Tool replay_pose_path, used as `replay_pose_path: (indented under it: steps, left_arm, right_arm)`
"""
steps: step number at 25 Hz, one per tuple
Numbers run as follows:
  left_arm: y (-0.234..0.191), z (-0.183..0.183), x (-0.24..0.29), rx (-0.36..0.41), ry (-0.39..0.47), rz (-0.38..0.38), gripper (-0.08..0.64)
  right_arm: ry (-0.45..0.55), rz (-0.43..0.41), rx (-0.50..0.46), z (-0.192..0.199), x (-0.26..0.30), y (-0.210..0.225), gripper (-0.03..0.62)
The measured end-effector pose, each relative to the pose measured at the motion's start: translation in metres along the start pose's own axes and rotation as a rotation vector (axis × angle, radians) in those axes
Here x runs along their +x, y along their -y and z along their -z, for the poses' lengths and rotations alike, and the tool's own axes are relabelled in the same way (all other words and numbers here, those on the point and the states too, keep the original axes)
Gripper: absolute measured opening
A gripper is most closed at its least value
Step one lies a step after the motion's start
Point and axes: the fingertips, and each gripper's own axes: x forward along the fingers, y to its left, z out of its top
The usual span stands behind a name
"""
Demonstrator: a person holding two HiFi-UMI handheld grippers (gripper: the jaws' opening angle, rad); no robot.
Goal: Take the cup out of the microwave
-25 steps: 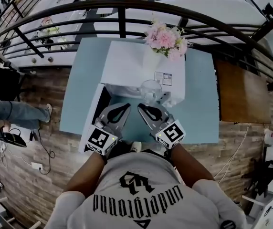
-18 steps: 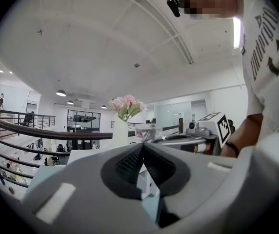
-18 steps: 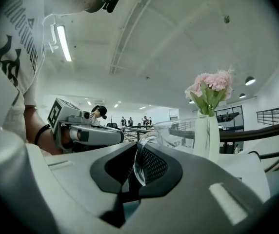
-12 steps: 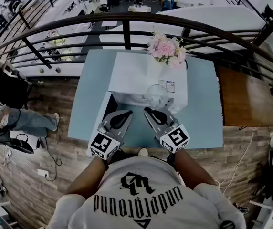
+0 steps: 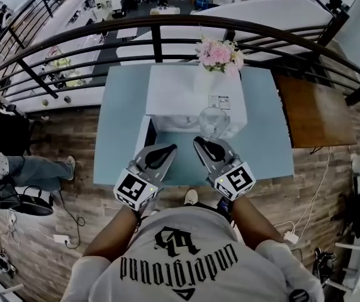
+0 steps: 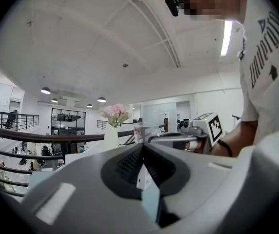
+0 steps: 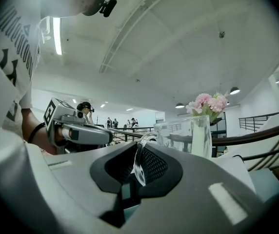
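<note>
A clear glass cup [image 5: 213, 121] hangs in front of the open white microwave [image 5: 180, 90], above the light blue table [image 5: 120, 118]. My right gripper [image 5: 202, 143] is shut on it. In the right gripper view the jaws [image 7: 135, 147] pinch the cup's clear handle [image 7: 138, 165], and the cup's body [image 7: 171, 129] rises beyond the tips. My left gripper [image 5: 169, 148] is beside it on the left, shut, with nothing between its jaws [image 6: 142, 147]. From the left gripper view the cup [image 6: 142, 130] shows just past the right gripper's marker cube [image 6: 210, 126].
The microwave door [image 5: 143, 134] stands open to the left. A vase of pink flowers [image 5: 219, 54] is on the microwave's far right corner. A dark railing [image 5: 167, 24] runs behind the table, and a brown table [image 5: 315, 109] stands to the right.
Both grippers have risen a little, side by side, and the cup has come up with the right one. The microwave door stays open.
</note>
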Motion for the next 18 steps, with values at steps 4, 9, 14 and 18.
replay_pose_path:
  steps: [4,9,14,18]
  left_arm:
    - [0.006,-0.003,-0.037,0.008,0.011,0.044,0.051]
    - [0.005,0.003,-0.085,0.011,0.012,0.094,0.051]
    - [0.023,0.002,-0.132,0.012,0.027,0.160,0.051]
    - [0.030,0.005,-0.151,-0.007,0.034,0.202,0.051]
  right_arm:
    - [0.001,0.050,0.002,-0.004,0.002,-0.034,0.020]
    - [0.007,0.092,-0.002,-0.005,0.004,-0.082,0.020]
    - [0.001,0.148,-0.003,-0.010,-0.012,-0.134,0.020]
    - [-0.011,0.191,-0.005,-0.014,-0.029,-0.158,0.021]
